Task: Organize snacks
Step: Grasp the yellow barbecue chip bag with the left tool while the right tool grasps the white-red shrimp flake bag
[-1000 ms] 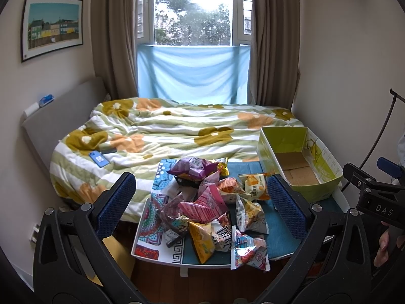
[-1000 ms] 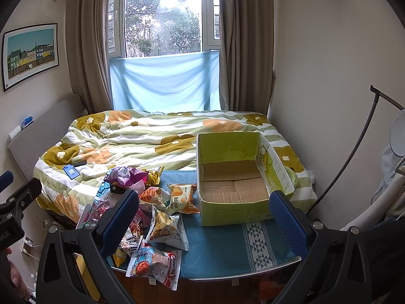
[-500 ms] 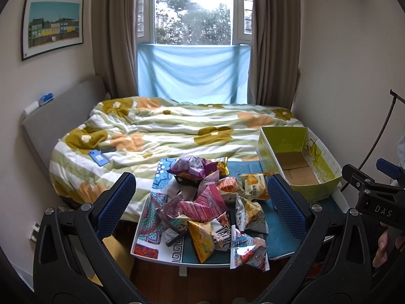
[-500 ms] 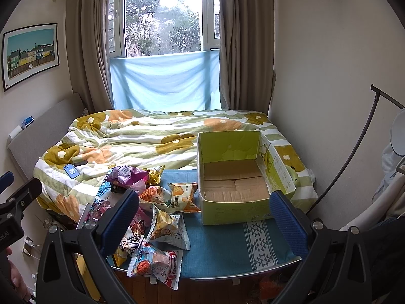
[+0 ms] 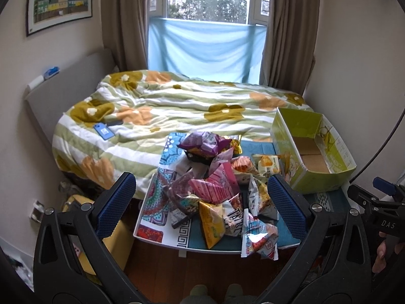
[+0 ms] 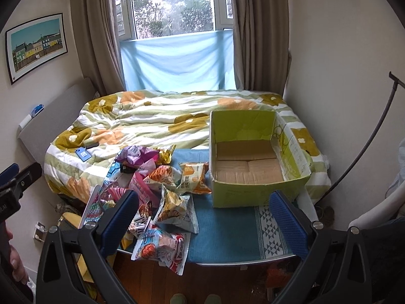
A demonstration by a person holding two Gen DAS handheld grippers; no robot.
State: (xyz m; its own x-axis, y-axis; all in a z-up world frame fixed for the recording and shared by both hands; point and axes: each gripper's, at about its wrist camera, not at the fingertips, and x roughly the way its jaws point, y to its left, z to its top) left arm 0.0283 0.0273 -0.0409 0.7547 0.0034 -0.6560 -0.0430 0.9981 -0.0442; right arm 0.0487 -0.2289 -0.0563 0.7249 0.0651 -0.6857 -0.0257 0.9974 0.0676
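Observation:
A pile of snack bags (image 5: 215, 190) lies on the left half of a small table (image 5: 162, 240) covered by a blue cloth; the pile also shows in the right wrist view (image 6: 157, 187). An empty green cardboard box (image 6: 253, 157) stands open on the table's right side, and also shows in the left wrist view (image 5: 314, 152). My left gripper (image 5: 201, 202) is open and empty, held above and in front of the pile. My right gripper (image 6: 202, 215) is open and empty, above the table's front edge between pile and box.
A bed with a floral quilt (image 6: 164, 121) lies behind the table, with a blue phone (image 5: 103, 131) on it. Walls close in on the left and right. A black stand pole (image 6: 367, 136) leans at the right. Wooden floor (image 6: 215, 278) lies below the table's front edge.
Both grippers have shifted very slightly; the view barely drifts. Nothing was taken hold of or moved on the table.

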